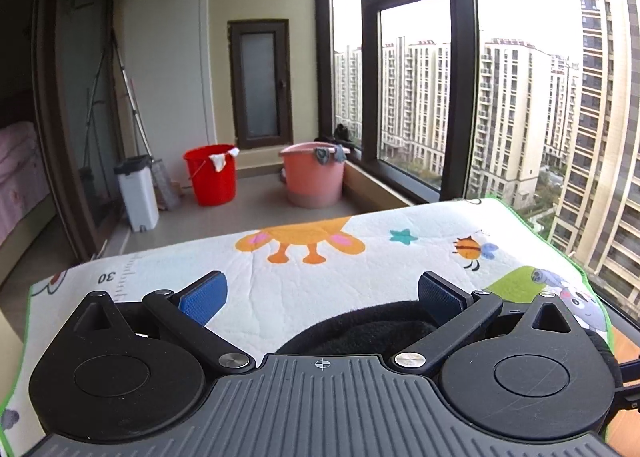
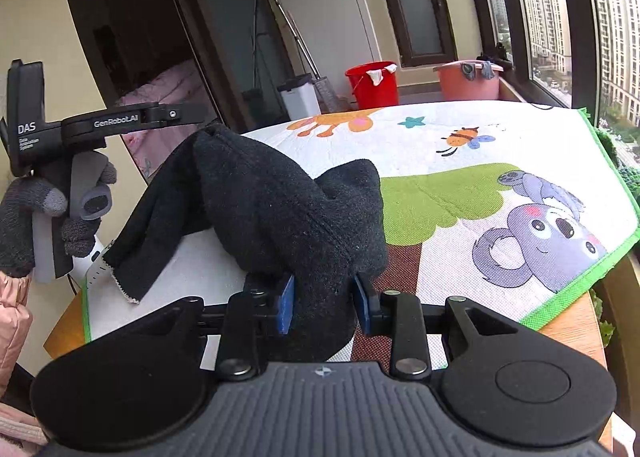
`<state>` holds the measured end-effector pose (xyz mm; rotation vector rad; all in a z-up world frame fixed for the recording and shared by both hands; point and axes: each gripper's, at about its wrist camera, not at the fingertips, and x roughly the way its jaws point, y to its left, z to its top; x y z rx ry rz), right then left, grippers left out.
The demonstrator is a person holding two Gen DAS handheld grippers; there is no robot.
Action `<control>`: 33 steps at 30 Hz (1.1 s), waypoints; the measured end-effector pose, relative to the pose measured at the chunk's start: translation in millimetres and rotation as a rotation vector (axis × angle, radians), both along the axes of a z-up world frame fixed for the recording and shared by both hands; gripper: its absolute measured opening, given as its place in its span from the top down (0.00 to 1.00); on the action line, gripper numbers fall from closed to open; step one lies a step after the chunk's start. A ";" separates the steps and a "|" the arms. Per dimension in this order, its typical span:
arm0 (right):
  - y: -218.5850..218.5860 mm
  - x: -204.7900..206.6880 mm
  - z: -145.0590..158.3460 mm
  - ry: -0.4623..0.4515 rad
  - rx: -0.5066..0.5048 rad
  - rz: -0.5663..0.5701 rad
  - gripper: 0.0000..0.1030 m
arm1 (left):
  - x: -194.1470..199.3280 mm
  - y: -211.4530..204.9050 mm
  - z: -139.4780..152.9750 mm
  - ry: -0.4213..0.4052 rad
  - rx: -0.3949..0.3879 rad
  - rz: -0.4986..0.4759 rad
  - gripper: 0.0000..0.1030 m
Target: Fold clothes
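A black fleece garment [image 2: 280, 209] rises in a bunched heap off the near edge of a cartoon-printed mat [image 2: 460, 161] that covers a wooden table [image 2: 568, 331], its lower end pinched between the blue pads [image 2: 285, 303] of the right gripper [image 2: 323, 303]. The jaws of that gripper stand narrow, pressed against the cloth from both sides. One strip of the garment, trimmed with a pale stitched hem, trails down toward the mat's near left corner.

The left gripper [image 1: 322, 293] hangs above the mat with its jaws spread wide and nothing between them; a fold of the same dark cloth [image 1: 360, 331] shows just below it, near its right finger. From the right wrist view, that left gripper [image 2: 192, 113] reaches in from the left edge, carried by a hand [image 2: 36, 217] in a grey knit glove, its arm lettered "GenRobot.AI".

The mat carries an orange animal, a teal star, a bee, a green tree and a grey koala, and is bound in green along its edges.

Beyond the far edge of the table stand a red bucket [image 1: 210, 175] and a pink tub [image 1: 312, 175], each with a rag over the rim, beside a white bin [image 1: 137, 195]. Tall apartment blocks [image 1: 508, 117] fill the window on the right.
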<state>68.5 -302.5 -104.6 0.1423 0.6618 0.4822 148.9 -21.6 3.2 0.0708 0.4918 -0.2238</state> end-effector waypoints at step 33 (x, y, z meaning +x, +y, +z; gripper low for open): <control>32.9 40.4 82.1 -0.126 0.130 0.100 0.85 | -53.1 7.4 -19.4 0.152 0.139 -0.399 0.00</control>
